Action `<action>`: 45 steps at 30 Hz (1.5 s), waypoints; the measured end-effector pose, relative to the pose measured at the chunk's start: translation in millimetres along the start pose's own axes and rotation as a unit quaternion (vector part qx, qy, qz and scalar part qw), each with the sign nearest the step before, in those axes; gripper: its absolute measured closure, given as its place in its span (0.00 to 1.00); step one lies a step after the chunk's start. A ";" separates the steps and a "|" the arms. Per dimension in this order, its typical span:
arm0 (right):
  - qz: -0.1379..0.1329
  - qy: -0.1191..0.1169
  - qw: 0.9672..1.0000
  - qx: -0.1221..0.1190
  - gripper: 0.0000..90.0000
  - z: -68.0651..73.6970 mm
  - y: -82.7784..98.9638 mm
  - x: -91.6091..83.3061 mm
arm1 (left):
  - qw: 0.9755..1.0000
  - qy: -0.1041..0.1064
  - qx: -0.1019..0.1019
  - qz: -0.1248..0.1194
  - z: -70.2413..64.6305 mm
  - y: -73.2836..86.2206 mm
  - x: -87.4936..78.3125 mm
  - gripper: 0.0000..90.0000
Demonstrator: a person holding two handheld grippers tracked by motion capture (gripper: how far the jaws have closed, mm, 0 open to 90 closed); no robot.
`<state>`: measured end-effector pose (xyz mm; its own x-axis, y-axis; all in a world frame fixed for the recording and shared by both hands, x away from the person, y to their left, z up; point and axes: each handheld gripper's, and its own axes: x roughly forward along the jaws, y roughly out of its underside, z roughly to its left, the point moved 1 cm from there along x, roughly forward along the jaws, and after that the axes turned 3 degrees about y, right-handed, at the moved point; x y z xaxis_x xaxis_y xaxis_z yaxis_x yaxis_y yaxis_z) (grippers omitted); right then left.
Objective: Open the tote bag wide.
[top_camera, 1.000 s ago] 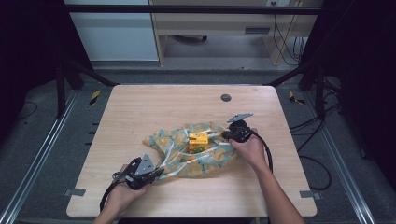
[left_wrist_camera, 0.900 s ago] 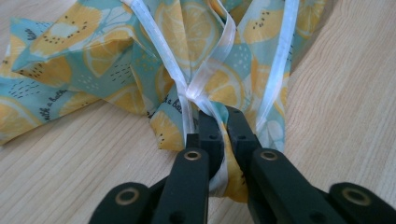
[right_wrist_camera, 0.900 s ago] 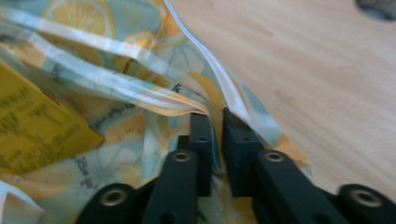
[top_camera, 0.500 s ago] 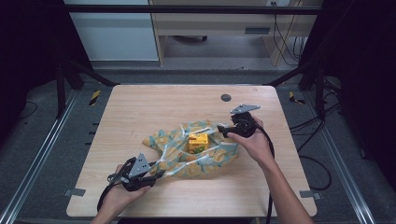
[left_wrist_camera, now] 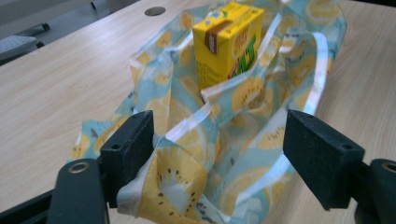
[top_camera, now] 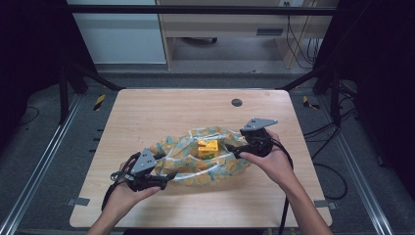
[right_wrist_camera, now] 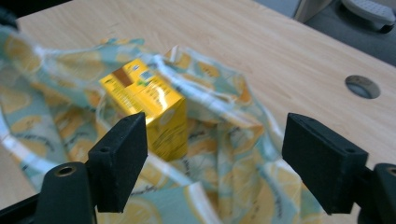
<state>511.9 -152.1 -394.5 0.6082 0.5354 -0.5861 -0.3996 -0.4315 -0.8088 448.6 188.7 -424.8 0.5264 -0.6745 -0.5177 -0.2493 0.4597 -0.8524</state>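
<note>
A yellow juice carton (top_camera: 207, 148) stands upright in the middle of a crumpled cloth bag (top_camera: 183, 164) printed with lemon slices, on the wooden table (top_camera: 161, 112). My left gripper (top_camera: 169, 170) hovers at the bag's near-left end. Its jaws have just been opening, and a fold of the bag (left_wrist_camera: 187, 172) lies loose between them, ungripped. My right gripper (top_camera: 230, 149) hangs at the bag's right side, also just opened, above the bag (right_wrist_camera: 233, 154) with the carton (right_wrist_camera: 149, 100) ahead. From the left gripper (left_wrist_camera: 217, 158) the carton (left_wrist_camera: 229, 42) stands beyond the folds.
A round cable hole (top_camera: 237, 102) sits in the table's far middle. Black cables (top_camera: 333, 171) trail off the right edge. Dark frame posts (top_camera: 63, 93) flank the table. Bare wood surrounds the bag on every side.
Both grippers, shut on the bag's ends a second ago, have opened and lifted off it. The right one also drew back to the right. The bag's ends have slumped.
</note>
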 end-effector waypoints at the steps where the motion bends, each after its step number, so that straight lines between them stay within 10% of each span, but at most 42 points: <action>1: 0.002 -0.003 1.000 0.000 0.23 2.5 2.5 -1.0 | 1.000 -0.002 0.003 -0.001 1.0 -3.9 0.1 0.27; 12: 0.014 -0.014 1.000 -0.001 0.18 15.0 23.5 -0.9 | 1.000 -0.013 0.017 0.013 13.6 -26.9 7.2 0.26; 20: 0.028 -0.021 0.999 -0.012 0.13 24.9 26.9 4.7 | 0.999 -0.011 0.017 0.038 48.3 -54.2 36.1 0.29; 33: 0.069 -0.020 0.997 -0.019 0.16 34.1 51.3 21.1 | 0.995 0.017 0.006 0.099 57.0 -33.6 88.0 0.29; 45: 0.098 -0.014 0.994 -0.046 0.55 40.1 60.7 28.6 | 0.991 0.046 0.018 0.122 61.8 -26.3 99.6 0.84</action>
<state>477.5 -133.8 -462.3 0.5049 0.4531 -0.7347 -0.4440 -0.5936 -0.6712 557.7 145.2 -449.5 0.3768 -0.5895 -0.7145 -0.3296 0.6356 -0.6982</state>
